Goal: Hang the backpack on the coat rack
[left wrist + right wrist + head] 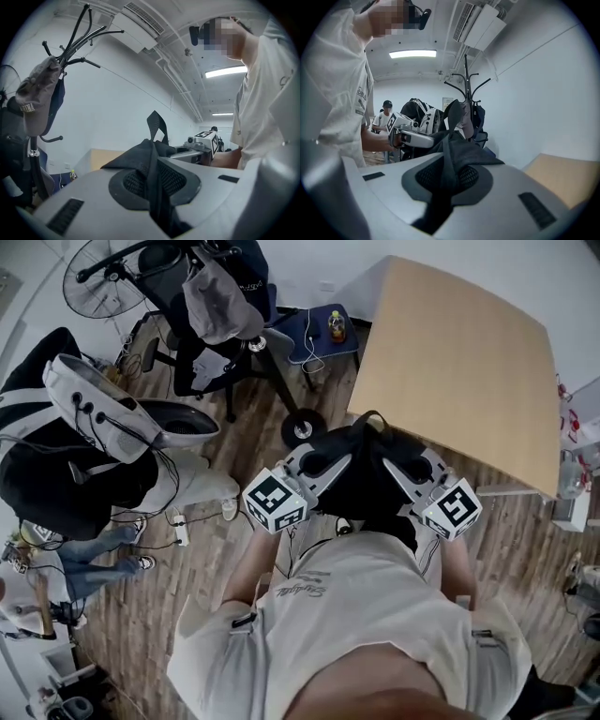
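The black backpack (367, 486) hangs between my two grippers, in front of the person's chest. My left gripper (330, 468) is shut on one black shoulder strap (153, 185), which runs up between its jaws. The right gripper (401, 474) is shut the same way on another black strap (443, 180). The backpack's top loop (157, 124) stands up above the bunched fabric. Further off, up and to the left, the black coat rack (173, 273) carries a grey cap (38, 89) and dark clothing; its bare hooks (82, 35) spread at the top. From the right gripper view the rack (465, 86) shows beyond the left gripper (426, 138).
A tan table (459, 362) stands at the right. A fan (98, 277) is beside the rack. A second person with a grey backpack (94, 409) is at the left, with cables and a power strip (181, 531) on the wood floor. A bottle (336, 326) rests on a blue seat.
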Demonstrator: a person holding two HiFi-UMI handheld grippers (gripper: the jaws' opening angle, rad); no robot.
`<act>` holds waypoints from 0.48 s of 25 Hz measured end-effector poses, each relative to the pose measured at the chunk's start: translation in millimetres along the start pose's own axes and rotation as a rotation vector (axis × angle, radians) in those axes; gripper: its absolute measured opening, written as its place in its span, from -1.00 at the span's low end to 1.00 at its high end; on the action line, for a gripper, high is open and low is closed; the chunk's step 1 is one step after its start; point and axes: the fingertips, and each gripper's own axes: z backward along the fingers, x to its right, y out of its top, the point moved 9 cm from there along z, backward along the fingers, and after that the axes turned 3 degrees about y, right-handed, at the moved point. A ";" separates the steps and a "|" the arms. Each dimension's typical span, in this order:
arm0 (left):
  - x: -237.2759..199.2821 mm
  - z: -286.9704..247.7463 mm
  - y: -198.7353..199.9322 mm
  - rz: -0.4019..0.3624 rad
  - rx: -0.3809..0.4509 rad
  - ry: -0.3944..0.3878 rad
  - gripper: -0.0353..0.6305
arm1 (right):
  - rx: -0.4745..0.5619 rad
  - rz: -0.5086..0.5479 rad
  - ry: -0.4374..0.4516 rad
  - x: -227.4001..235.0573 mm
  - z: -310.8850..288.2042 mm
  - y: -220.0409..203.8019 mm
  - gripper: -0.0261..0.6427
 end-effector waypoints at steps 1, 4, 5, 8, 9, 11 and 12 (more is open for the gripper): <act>-6.5 0.7 0.5 0.003 -0.002 0.016 -0.75 | -0.001 0.000 0.017 5.8 -7.7 -0.3 -0.81; -25.1 0.8 4.2 0.010 -0.008 0.064 -0.75 | -0.010 0.012 0.074 26.1 -29.1 1.6 -0.81; -32.2 1.1 7.3 0.008 -0.010 0.084 -0.75 | -0.010 0.020 0.096 33.8 -37.5 3.8 -0.81; -49.5 2.6 16.9 0.002 -0.014 0.163 -0.75 | -0.002 0.023 0.181 57.6 -63.2 9.2 -0.82; -52.7 2.6 18.7 0.006 -0.014 0.195 -0.75 | 0.000 0.015 0.217 65.7 -70.6 9.7 -0.82; -58.4 2.3 23.1 0.014 -0.010 0.259 -0.75 | 0.008 0.007 0.291 82.7 -85.1 11.9 -0.82; -62.4 2.0 26.8 0.012 -0.007 0.292 -0.75 | 0.014 0.010 0.326 91.2 -93.0 14.7 -0.82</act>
